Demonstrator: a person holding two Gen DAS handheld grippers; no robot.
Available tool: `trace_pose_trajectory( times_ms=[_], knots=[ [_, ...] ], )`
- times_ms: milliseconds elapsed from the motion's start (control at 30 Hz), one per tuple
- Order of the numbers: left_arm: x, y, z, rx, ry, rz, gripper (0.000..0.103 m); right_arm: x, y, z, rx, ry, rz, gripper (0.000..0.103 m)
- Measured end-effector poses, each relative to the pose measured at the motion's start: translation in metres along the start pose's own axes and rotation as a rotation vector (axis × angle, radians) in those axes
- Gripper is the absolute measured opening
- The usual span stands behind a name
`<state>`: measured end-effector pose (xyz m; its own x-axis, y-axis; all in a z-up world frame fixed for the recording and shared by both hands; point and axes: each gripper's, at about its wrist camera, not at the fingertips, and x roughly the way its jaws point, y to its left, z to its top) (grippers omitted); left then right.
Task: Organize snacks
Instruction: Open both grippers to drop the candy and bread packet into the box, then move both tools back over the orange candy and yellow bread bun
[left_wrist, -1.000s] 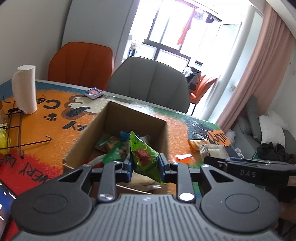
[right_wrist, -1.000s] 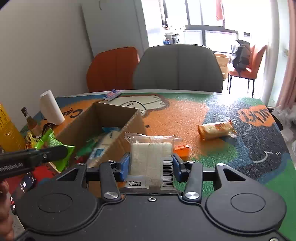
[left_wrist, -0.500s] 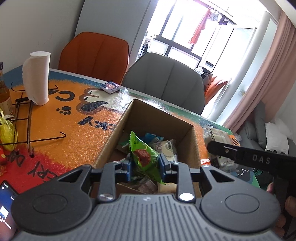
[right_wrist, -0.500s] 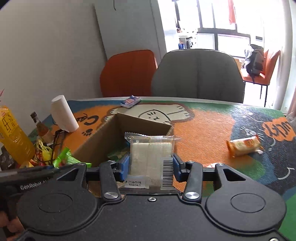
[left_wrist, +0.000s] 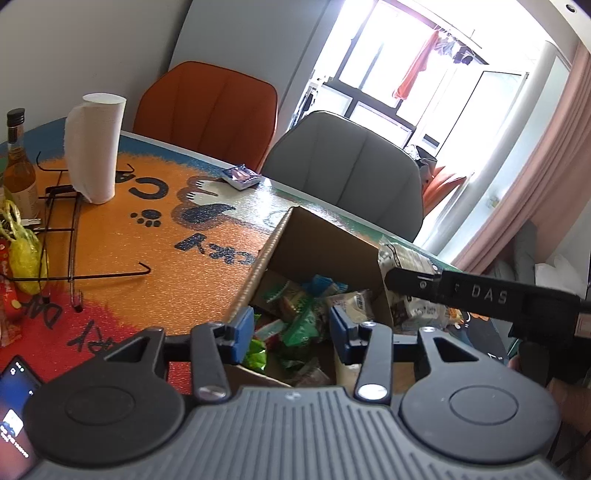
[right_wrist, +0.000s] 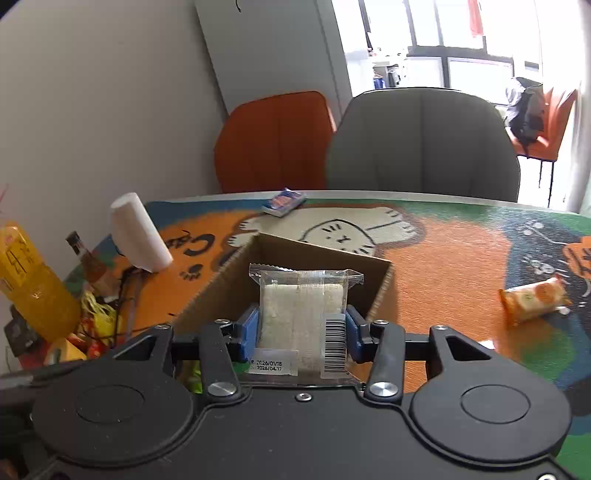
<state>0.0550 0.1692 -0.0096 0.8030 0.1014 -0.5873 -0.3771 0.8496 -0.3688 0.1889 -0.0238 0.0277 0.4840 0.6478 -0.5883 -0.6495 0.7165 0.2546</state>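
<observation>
An open cardboard box (left_wrist: 325, 236) (right_wrist: 229, 291) sits on the colourful table mat and holds several snack packets. My left gripper (left_wrist: 291, 330) is open and empty over the box's near side; a green packet (left_wrist: 303, 328) lies in the box below it. My right gripper (right_wrist: 301, 332) is shut on a clear packet of white cakes (right_wrist: 299, 314), held above the box's near edge. In the left wrist view the right gripper (left_wrist: 410, 282) reaches in from the right with that packet (left_wrist: 402, 258). An orange snack packet (right_wrist: 533, 301) lies on the mat to the right.
A paper towel roll (left_wrist: 94, 147) (right_wrist: 138, 232), a wire rack (left_wrist: 62, 236), a bottle (left_wrist: 18, 162) and a yellow bottle (right_wrist: 29, 280) stand at the left. A small blue packet (left_wrist: 241, 176) (right_wrist: 283, 201) lies at the far edge. A phone (left_wrist: 14, 402) lies near left. Orange and grey chairs stand behind.
My left gripper opened and let the green packet fall into the box. My right gripper moved left over the box with the cake packet.
</observation>
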Motion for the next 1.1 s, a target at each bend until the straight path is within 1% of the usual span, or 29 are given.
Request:
trace_pose_trajectory(
  times_ms=[33,67,133,200,233,300,333,367,467,533,700,833,933,967,1100],
  knots=[
    [0.001,0.000,0.000,-0.001,0.001,0.003,0.046,0.001,0.001,0.001,0.001,0.000,0.015,0.047],
    [0.001,0.001,0.000,-0.001,0.002,0.005,0.048,0.001,0.001,0.002,0.006,-0.005,0.035,0.055],
    [0.000,0.001,0.000,-0.003,0.002,0.003,0.051,0.000,0.001,0.002,0.008,-0.014,0.038,0.064],
    [0.000,0.001,-0.001,-0.003,0.005,-0.013,0.054,-0.002,-0.001,0.001,0.003,-0.017,0.026,0.064],
    [0.000,0.000,-0.001,-0.001,0.006,-0.008,0.059,-0.003,-0.003,0.001,0.008,-0.015,0.024,0.064],
    [0.000,-0.003,-0.002,0.003,0.003,-0.011,0.063,-0.006,-0.008,0.000,0.017,-0.014,0.018,0.064],
    [-0.001,-0.004,-0.003,0.004,0.002,-0.012,0.068,-0.008,-0.010,-0.001,0.017,-0.015,0.011,0.064],
    [-0.002,-0.005,-0.003,0.007,-0.003,-0.013,0.073,-0.010,-0.012,-0.002,0.018,-0.016,0.003,0.065],
    [-0.005,-0.010,-0.004,0.012,-0.017,-0.009,0.080,-0.017,-0.022,-0.005,0.032,-0.019,-0.014,0.069],
    [-0.007,-0.014,-0.005,0.009,-0.018,-0.010,0.082,-0.022,-0.028,-0.008,0.041,-0.022,-0.028,0.070],
    [-0.007,-0.023,-0.009,0.005,-0.009,-0.004,0.087,-0.035,-0.043,-0.017,0.059,-0.028,-0.055,0.079],
    [-0.006,-0.030,-0.013,-0.004,-0.007,0.013,0.095,-0.045,-0.053,-0.023,0.065,-0.033,-0.070,0.091],
    [-0.007,-0.037,-0.017,0.005,-0.015,0.008,0.099,-0.051,-0.059,-0.027,0.069,-0.038,-0.072,0.099],
    [-0.007,-0.041,-0.018,0.013,-0.015,0.009,0.102,-0.054,-0.063,-0.029,0.073,-0.042,-0.075,0.103],
    [-0.005,-0.054,-0.021,0.042,-0.006,0.002,0.103,-0.064,-0.079,-0.036,0.098,-0.041,-0.085,0.103]
  ],
)
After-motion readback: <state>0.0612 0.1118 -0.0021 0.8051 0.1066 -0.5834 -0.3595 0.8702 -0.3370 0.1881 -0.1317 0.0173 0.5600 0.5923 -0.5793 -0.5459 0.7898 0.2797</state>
